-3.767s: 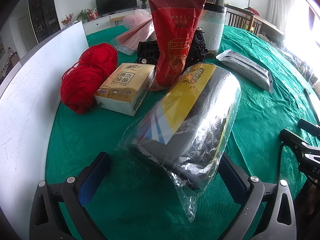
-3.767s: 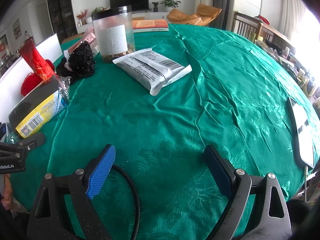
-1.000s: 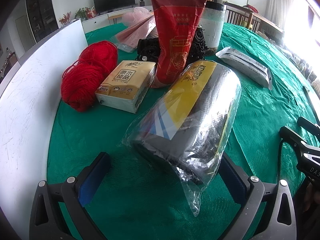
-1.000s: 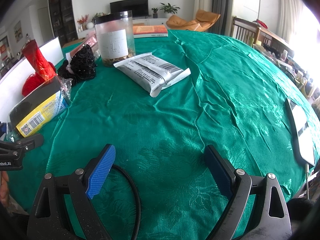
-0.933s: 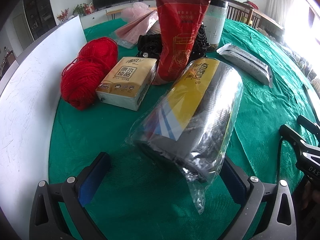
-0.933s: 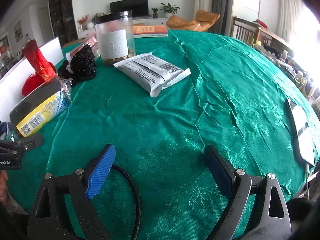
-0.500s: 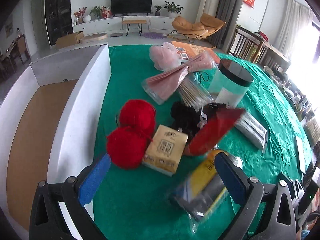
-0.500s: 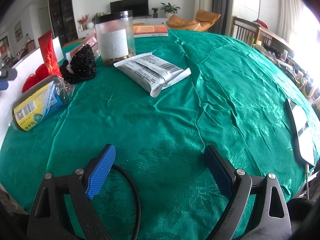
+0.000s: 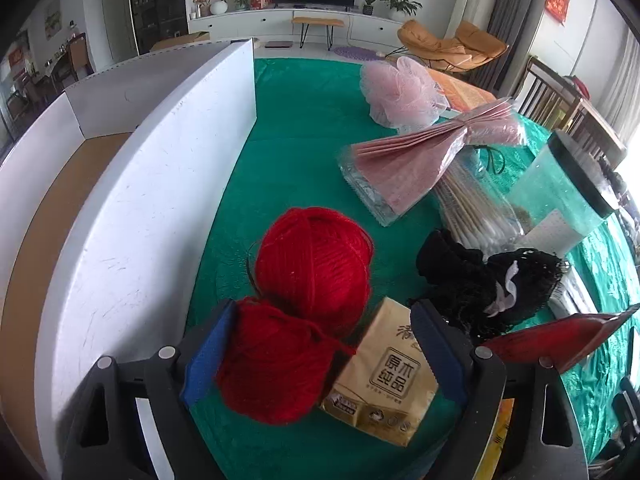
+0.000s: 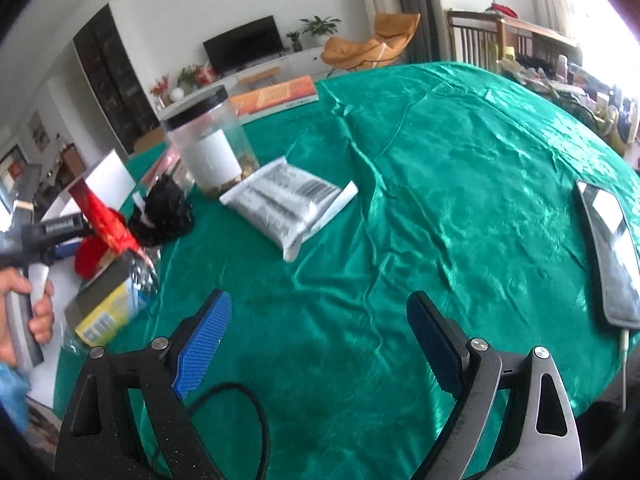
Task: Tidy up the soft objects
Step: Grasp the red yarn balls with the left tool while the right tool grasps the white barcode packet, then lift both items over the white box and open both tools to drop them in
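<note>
Red wool first, in the left wrist view: two soft red yarn balls (image 9: 304, 304) sit on the green satin tablecloth (image 9: 304, 136), just right of the white-walled cardboard box (image 9: 160, 184). The near ball lies between the jaws of the left gripper (image 9: 320, 344), alongside a tan paper tissue pack (image 9: 384, 376) at the right. My guess is the yarn is light and squishy, not fragile or slippery, but loose strands could snag, so I'd squeeze the near ball across its fat middle. The jaws have just been closing and stand fairly wide apart; the left blue pad (image 9: 204, 356) looks right at the wool, though I can't tell if it's pressing, and the right pad sits over the tissue pack. Nothing looks clamped yet. Further right there's a black lacy fabric bundle (image 9: 492, 284), a red foil snack pouch (image 9: 560, 336), a pink mesh bath pouf (image 9: 400, 92) and a clear plastic jar with a black lid (image 9: 568, 188).

Right wrist view: the right gripper (image 10: 320, 344) hangs over bare cloth, jaws wide apart, holding and touching nothing. Far left, a hand (image 10: 24, 304) holds the other gripper's handle near the red pouch. A grey printed flat packet (image 10: 288, 204) lies mid-table, a phone (image 10: 612, 248) at the right edge.
</note>
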A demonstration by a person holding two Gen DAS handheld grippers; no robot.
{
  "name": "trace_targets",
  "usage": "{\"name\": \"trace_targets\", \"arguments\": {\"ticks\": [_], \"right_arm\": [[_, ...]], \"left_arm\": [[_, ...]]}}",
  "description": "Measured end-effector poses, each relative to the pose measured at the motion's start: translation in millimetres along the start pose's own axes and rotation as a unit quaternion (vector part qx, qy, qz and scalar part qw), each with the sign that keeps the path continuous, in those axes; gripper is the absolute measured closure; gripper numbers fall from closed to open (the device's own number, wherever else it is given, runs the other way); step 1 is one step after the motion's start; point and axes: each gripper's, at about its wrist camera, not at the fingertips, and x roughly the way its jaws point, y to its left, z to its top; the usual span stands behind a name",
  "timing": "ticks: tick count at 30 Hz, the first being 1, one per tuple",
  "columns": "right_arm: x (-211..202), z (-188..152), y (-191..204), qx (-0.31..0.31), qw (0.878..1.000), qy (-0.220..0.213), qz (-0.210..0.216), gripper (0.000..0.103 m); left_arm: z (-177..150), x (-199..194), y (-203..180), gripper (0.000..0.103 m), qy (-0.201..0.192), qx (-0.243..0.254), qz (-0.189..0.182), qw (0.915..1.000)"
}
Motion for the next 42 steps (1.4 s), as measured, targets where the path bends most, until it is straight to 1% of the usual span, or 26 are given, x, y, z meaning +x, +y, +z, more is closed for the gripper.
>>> {"name": "trace_targets", "arguments": {"ticks": [2, 4, 5, 6, 7, 10, 12, 14, 15, 16, 18, 20, 22, 24, 25, 27, 29, 31, 34, 35, 37, 38, 39, 40, 41, 42], "right_arm": [[10.1, 22.6, 1.2, -0.031, 0.999, 0.01, -0.007, 0.012], [25.6, 43.6, 8.3, -0.077, 0.997, 0.03, -0.006, 0.012], [34.7, 53.3, 12.5, -0.102, 0.994, 0.045, -0.003, 0.012], [45.3, 63.3, 18.9, -0.128, 0.99, 0.058, 0.004, 0.012], [55.3, 70.8, 24.4, -0.151, 0.986, 0.072, 0.013, 0.012], [89.8, 85.7, 43.1, -0.206, 0.971, 0.121, 0.032, 0.012], [117.9, 89.8, 53.5, -0.23, 0.96, 0.158, 0.029, 0.012], [140.6, 93.4, 54.5, -0.228, 0.955, 0.186, 0.022, 0.012], [148.3, 94.4, 51.4, -0.216, 0.955, 0.202, 0.033, 0.014], [151.8, 95.9, 48.2, -0.209, 0.955, 0.208, 0.031, 0.022], [147.7, 98.9, 43.7, -0.197, 0.959, 0.204, 0.023, 0.028], [136.2, 101.4, 33.9, -0.167, 0.966, 0.197, 0.017, 0.03], [114.5, 106.4, 26.7, -0.143, 0.975, 0.172, 0.019, 0.03], [83.8, 112.4, 27.1, -0.12, 0.982, 0.143, 0.037, 0.03], [66.1, 116.2, 32.3, -0.113, 0.984, 0.128, 0.053, 0.03], [31.7, 124.3, 55.7, -0.108, 0.984, 0.102, 0.098, 0.03], [2.4, 131.5, 95.2, -0.109, 0.977, 0.087, 0.159, 0.03], [-20.2, 134.7, 143.2, -0.117, 0.964, 0.081, 0.223, 0.03], [-35.8, 126.2, 228.2, -0.13, 0.939, 0.087, 0.308, 0.029], [-35.5, 119.6, 254.5, -0.129, 0.929, 0.096, 0.333, 0.029], [-27.6, 105.3, 301.7, -0.125, 0.912, 0.116, 0.372, 0.026], [-24.1, 96.1, 320.8, -0.125, 0.907, 0.124, 0.384, 0.025], [-18.1, 85.6, 337.3, -0.121, 0.901, 0.135, 0.394, 0.022], [-12.0, 76.6, 349.0, -0.117, 0.896, 0.148, 0.402, 0.022], [-8.2, 70.2, 355.4, -0.115, 0.895, 0.155, 0.402, 0.022], [-4.8, 65.5, 356.1, -0.113, 0.897, 0.154, 0.398, 0.022]], "left_arm": [[3.9, 7.6, -0.4, 0.016, 0.005, 0.004, 0.008, 0.9999], [6.3, 11.7, 3.0, 0.017, 0.011, -0.002, 0.002, 0.9999], [8.5, 13.3, 6.7, 0.026, 0.015, -0.011, -0.001, 0.9998], [10.3, 14.5, 10.6, 0.045, 0.018, -0.02, -0.003, 0.9996], [12.7, 15.5, 16.2, 0.05, 0.023, -0.03, -0.011, 0.9992], [17.6, 12.9, 28.3, 0.054, 0.029, -0.058, -0.032, 0.9974], [20.6, 6.2, 29.1, 0.056, 0.024, -0.062, -0.044, 0.9969], [21.9, -7.2, 28.5, 0.056, 0.011, -0.063, -0.058, 0.9962], [22.8, -15.4, 27.2, 0.056, 0.004, -0.064, -0.068, 0.9956], [23.9, -23.4, 26.7, 0.056, -0.003, -0.065, -0.078, 0.9948], [25.3, -41.1, 25.7, 0.056, -0.017, -0.065, -0.098, 0.9929], [26.3, -61.0, 27.2, 0.056, -0.033, -0.065, -0.121, 0.9899], [24.7, -83.7, 33.8, 0.056, -0.048, -0.066, -0.142, 0.9865], [24.2, -107.3, 45.7, 0.056, -0.067, -0.067, -0.154, 0.9835], [22.1, -120.3, 54.1, 0.056, -0.078, -0.066, -0.154, 0.9828], [15.0, -146.7, 75.8, 0.056, -0.097, -0.064, -0.143, 0.9829], [8.4, -165.1, 102.9, 0.056, -0.112, -0.068, -0.12, 0.9842], [-1.3, -180.1, 131.1, 0.056, -0.122, -0.074, -0.086, 0.986], [-22.1, -199.8, 173.8, 0.053, -0.129, -0.086, -0.023, 0.9876], [-28.5, -203.1, 186.0, 0.05, -0.129, -0.093, 0.003, 0.9872], [-41.9, -207.3, 209.1, 0.027, -0.135, -0.112, 0.059, 0.9828], [-47.4, -207.4, 217.4, 0.003, -0.135, -0.119, 0.077, 0.9807], [-52.7, -208.2, 224.0, 0.0, -0.139, -0.128, 0.091, 0.9778], [-57.4, -207.7, 226.9, 0.0, -0.142, -0.132, 0.095, 0.9766], [-60.4, -207.4, 228.8, 0.0, -0.141, -0.132, 0.093, 0.9767], [-63.6, -205.1, 230.1, 0.0, -0.142, -0.131, 0.086, 0.9774]]}}
